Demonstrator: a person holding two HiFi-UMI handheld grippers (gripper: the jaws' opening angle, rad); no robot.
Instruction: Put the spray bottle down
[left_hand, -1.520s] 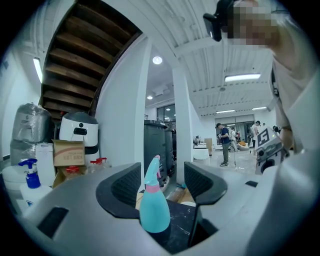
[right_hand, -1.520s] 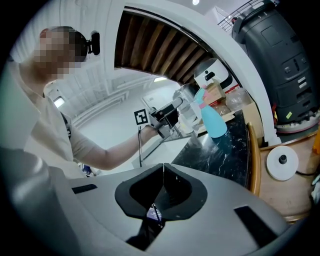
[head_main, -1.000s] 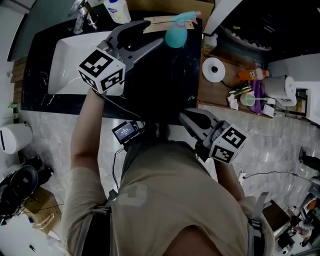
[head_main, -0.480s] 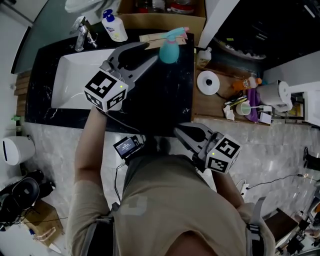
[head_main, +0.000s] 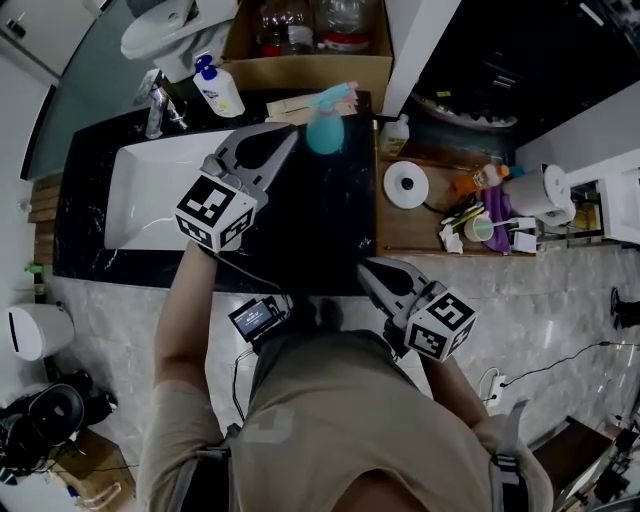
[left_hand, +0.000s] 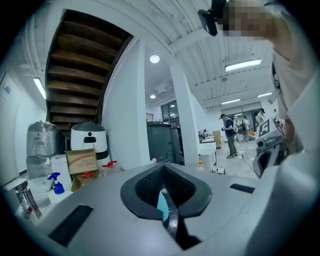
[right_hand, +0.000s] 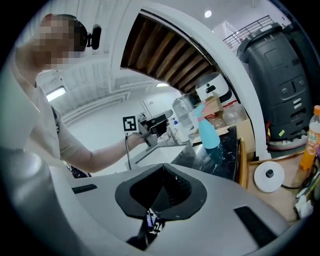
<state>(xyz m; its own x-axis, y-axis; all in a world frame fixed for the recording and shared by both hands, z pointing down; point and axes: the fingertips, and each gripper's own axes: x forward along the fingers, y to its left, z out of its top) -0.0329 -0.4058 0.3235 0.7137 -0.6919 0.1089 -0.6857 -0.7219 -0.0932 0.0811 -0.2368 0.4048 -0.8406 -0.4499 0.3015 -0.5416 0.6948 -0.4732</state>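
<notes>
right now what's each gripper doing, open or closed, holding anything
Left gripper: closed, jaws just shut on nothing; the spray bottle stands on the counter near its tips.
Right gripper: closed, empty.

A white rectangular sink basin (head_main: 150, 190) fills the left half of the black stone countertop (head_main: 320, 220); a chrome faucet (head_main: 158, 100) and a white soap bottle with a blue pump (head_main: 217, 90) stand at its far edge.

No legible text, label or number anywhere.
</notes>
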